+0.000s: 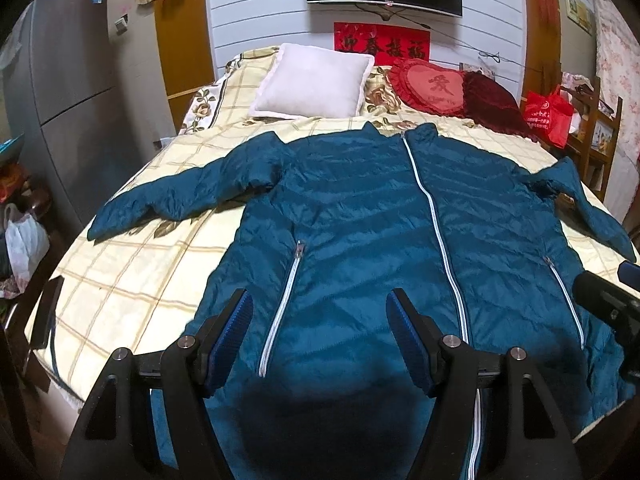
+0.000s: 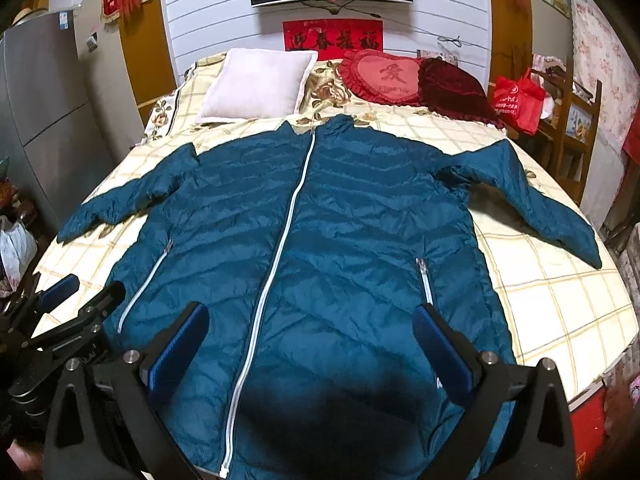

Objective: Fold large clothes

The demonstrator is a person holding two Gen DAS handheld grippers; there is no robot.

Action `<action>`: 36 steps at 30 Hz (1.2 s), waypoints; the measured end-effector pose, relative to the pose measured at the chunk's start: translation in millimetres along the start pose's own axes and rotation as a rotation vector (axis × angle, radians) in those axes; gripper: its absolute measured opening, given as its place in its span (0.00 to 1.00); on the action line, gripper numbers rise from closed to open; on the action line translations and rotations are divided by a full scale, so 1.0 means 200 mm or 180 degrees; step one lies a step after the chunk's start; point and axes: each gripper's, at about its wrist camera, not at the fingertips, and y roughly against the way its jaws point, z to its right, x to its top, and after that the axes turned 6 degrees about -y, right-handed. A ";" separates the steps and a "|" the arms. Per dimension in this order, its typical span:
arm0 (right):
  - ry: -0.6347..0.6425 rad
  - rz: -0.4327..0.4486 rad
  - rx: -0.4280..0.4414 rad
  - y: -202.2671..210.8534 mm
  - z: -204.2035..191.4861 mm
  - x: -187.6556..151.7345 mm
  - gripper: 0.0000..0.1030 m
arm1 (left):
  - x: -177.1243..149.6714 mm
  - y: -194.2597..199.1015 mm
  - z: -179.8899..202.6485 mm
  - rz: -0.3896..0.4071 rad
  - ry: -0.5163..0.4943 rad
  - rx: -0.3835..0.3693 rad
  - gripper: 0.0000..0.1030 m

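A large teal quilted jacket (image 1: pixel 360 216) (image 2: pixel 320 216) lies flat and face up on the bed, zipped with a white zipper, both sleeves spread out to the sides. My left gripper (image 1: pixel 320 308) hovers open above the jacket's lower left part, near the left pocket zipper (image 1: pixel 280 312), nothing between its blue pads. My right gripper (image 2: pixel 312 324) stands open above the hem area between the centre zipper and the right pocket zipper (image 2: pixel 426 280). The right gripper (image 1: pixel 616 312) shows at the right edge of the left wrist view; the left gripper (image 2: pixel 72 312) shows at the left edge of the right wrist view.
The bed (image 1: pixel 132 280) has a cream checked cover. At its head lie a white pillow (image 1: pixel 312 84), a red heart cushion (image 1: pixel 432 84) and a dark red cushion (image 1: pixel 492 104). A grey fridge (image 1: pixel 72 92) stands left; a red bag (image 1: pixel 548 116) and wooden shelf are right.
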 end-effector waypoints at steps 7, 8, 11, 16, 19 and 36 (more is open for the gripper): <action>0.0063 0.0071 0.0019 -0.05 -0.03 0.16 1.00 | 0.12 -0.07 -0.04 0.0009 0.0072 -0.0040 0.54; 0.0074 0.0083 0.0016 -0.07 -0.03 0.19 1.00 | 0.14 -0.08 -0.04 0.0016 0.0089 -0.0035 0.54; 0.0113 0.0097 0.0002 -0.10 -0.05 0.26 1.00 | 0.19 -0.11 -0.06 0.0028 0.0124 -0.0010 0.54; 0.0129 0.0107 -0.0004 -0.17 -0.06 0.36 1.00 | 0.29 -0.17 -0.08 0.0093 0.0150 0.0034 0.54; 0.0236 0.0109 -0.0058 -0.22 -0.09 0.41 1.00 | 0.35 -0.21 -0.09 0.0109 0.0152 0.0003 0.54; 0.0402 0.0328 -0.0064 -0.47 -0.17 0.89 1.00 | 0.68 -0.49 -0.17 0.0149 0.0223 0.0032 0.54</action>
